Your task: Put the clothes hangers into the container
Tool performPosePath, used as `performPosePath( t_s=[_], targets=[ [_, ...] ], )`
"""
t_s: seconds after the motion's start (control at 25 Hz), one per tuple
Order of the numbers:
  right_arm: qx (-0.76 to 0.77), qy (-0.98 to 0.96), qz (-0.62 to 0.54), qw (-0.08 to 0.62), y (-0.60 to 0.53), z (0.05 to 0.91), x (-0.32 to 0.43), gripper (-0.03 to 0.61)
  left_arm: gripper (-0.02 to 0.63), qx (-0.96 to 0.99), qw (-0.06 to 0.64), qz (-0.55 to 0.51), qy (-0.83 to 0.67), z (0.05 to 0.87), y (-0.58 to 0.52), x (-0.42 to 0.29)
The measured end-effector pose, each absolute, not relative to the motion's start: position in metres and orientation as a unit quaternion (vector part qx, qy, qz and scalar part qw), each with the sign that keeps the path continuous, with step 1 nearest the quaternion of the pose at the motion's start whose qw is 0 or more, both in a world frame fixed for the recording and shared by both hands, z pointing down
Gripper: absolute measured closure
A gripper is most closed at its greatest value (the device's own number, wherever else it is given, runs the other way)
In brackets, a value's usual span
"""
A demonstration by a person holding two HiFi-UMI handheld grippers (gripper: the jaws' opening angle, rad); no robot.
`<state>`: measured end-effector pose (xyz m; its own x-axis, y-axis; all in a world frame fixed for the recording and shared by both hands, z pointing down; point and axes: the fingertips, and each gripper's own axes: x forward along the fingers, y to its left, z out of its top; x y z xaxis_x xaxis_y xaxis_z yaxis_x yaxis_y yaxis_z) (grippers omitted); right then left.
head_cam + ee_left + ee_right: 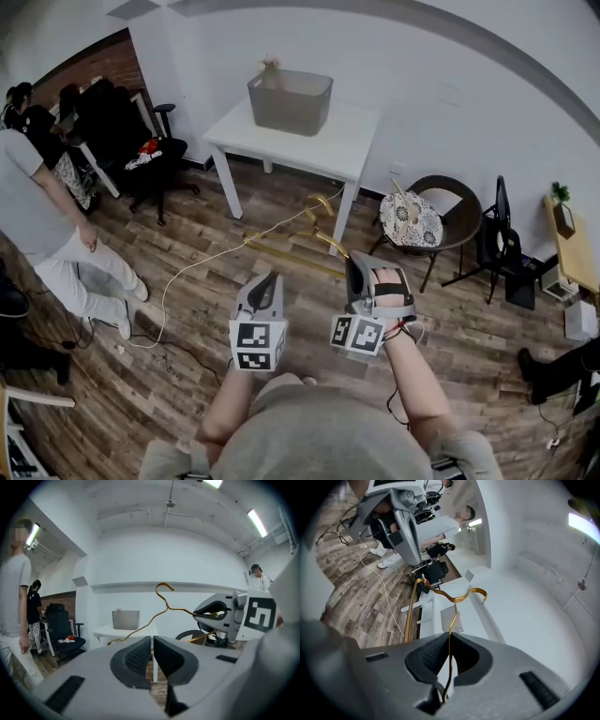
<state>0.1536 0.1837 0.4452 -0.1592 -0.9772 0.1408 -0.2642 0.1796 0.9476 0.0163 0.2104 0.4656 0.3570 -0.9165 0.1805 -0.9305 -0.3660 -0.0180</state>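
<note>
A gold wire clothes hanger (298, 240) hangs in the air in front of me, its hook (324, 201) pointing toward the table. My right gripper (357, 269) is shut on one of its wire arms; in the right gripper view the wire (453, 603) runs between the pads (436, 657). My left gripper (266, 285) is just left of it, shut with nothing between its pads (140, 656). The grey container (291, 99) stands on a white table (361, 142) against the far wall; it also shows as a grey container (125, 619) in the left gripper view.
A round chair with a patterned cushion (416, 221) stands right of the table. An office chair (142, 156) and people (37, 211) are at the left. A white cable (192, 270) crosses the wooden floor. A wooden shelf (568, 240) is at the far right.
</note>
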Motion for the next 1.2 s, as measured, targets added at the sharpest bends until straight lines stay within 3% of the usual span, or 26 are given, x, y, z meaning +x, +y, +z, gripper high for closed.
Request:
performPosePath(
  t_s=[1.2],
  targets=[
    [0.483,-0.64,-0.416,0.43,0.103,0.453,0.158,0.561,0.594,0.811,0.06,0.072,-0.577,0.472,0.141,0.015]
  ],
)
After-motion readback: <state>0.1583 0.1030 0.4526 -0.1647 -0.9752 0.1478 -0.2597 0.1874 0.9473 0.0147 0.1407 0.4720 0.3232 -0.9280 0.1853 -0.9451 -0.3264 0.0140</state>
